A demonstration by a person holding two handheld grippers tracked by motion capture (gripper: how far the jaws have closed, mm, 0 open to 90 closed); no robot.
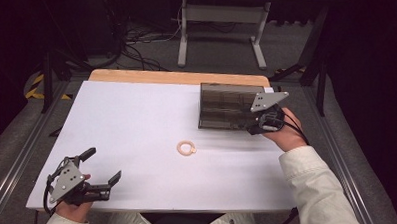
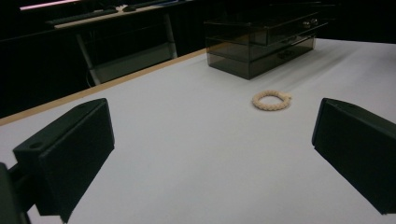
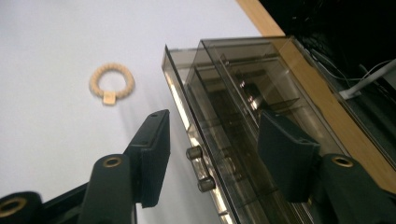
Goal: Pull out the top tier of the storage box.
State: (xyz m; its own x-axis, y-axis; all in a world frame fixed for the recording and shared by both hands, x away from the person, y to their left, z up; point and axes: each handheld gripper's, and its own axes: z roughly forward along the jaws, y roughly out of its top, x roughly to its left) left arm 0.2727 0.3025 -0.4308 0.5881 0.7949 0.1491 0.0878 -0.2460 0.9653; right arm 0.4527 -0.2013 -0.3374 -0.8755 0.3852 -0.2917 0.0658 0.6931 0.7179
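Right gripper (image 3: 212,156) stands with jaws parted, unclamped, straddling the front of the smoky drawer box (image 3: 243,116) near its knobs (image 3: 200,168); a cream bracelet (image 3: 112,82) lies apart on the white table (image 3: 46,140), left gripper (image 1: 102,167) wide apart near the table's front edge

Drawer box (image 1: 225,106) sits on the counter (image 1: 137,124) at the far right, near the back edge. Ring (image 1: 186,148) lies flat mid-counter, nearer the person than the box and to its left — well apart from it. Right gripper (image 1: 254,126) is at the box's near right corner, one finger (image 3: 152,156) before the drawer front by the two knobs (image 3: 200,168), the other finger (image 3: 286,158) over the box body. Left gripper (image 1: 102,165) is at the near left corner of the counter, well apart from the ring — its fingers (image 2: 70,158) point toward ring and box.
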